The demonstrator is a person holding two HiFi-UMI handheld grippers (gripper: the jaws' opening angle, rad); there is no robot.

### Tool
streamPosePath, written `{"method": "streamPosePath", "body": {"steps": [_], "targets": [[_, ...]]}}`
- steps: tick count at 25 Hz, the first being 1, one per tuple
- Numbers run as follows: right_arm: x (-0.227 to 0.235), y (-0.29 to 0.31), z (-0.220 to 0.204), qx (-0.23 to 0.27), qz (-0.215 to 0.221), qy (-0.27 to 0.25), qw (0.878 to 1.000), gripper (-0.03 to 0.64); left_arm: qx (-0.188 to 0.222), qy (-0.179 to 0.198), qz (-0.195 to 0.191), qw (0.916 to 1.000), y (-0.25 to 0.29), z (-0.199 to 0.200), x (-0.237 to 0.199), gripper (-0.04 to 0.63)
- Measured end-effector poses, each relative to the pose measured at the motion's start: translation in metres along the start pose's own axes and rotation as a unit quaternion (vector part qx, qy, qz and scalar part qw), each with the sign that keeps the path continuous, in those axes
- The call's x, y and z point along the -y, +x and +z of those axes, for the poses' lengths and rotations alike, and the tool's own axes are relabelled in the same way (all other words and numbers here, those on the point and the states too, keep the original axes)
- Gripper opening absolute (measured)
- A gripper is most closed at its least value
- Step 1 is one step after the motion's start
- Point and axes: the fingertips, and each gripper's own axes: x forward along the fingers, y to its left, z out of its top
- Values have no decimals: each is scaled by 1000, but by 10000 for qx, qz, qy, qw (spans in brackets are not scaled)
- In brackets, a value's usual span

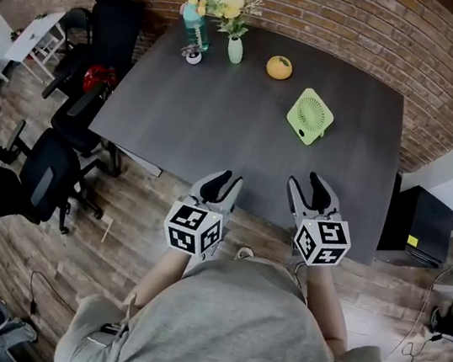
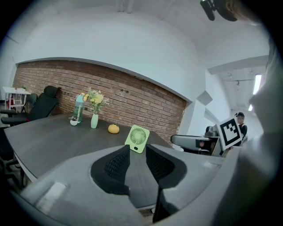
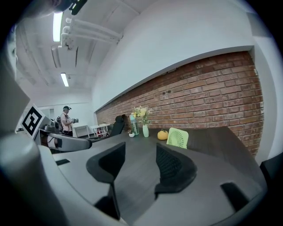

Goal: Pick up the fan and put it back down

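Note:
A small light-green fan (image 1: 309, 116) stands upright on the dark table (image 1: 217, 132), toward its right side. The left gripper view shows the fan (image 2: 137, 138) beyond the jaw tips, and in the right gripper view the fan (image 3: 177, 137) stands ahead to the right. My left gripper (image 1: 225, 186) hangs over the table's near edge, jaws apart and empty. My right gripper (image 1: 310, 189) is beside it at the near edge, well short of the fan, jaws apart with nothing between them.
At the table's far side stand a blue bottle (image 1: 195, 26), a small white cup (image 1: 193, 57), a green vase of flowers (image 1: 234, 47) and an orange fruit (image 1: 279, 67). Black office chairs (image 1: 48, 177) crowd the left. A black cabinet (image 1: 416, 223) stands right. A person (image 3: 66, 120) stands far off.

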Motion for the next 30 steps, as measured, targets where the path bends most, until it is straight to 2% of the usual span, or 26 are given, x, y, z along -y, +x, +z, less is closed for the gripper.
{"method": "streamPosePath", "body": {"steps": [16, 30], "targets": [[67, 46, 1, -187, 22, -43, 9998, 227, -123, 13, 211, 9997, 42, 1, -5, 104], [126, 114, -4, -398, -489, 1, 9980, 264, -428, -121, 274, 9986, 75, -2, -41, 104]]}}
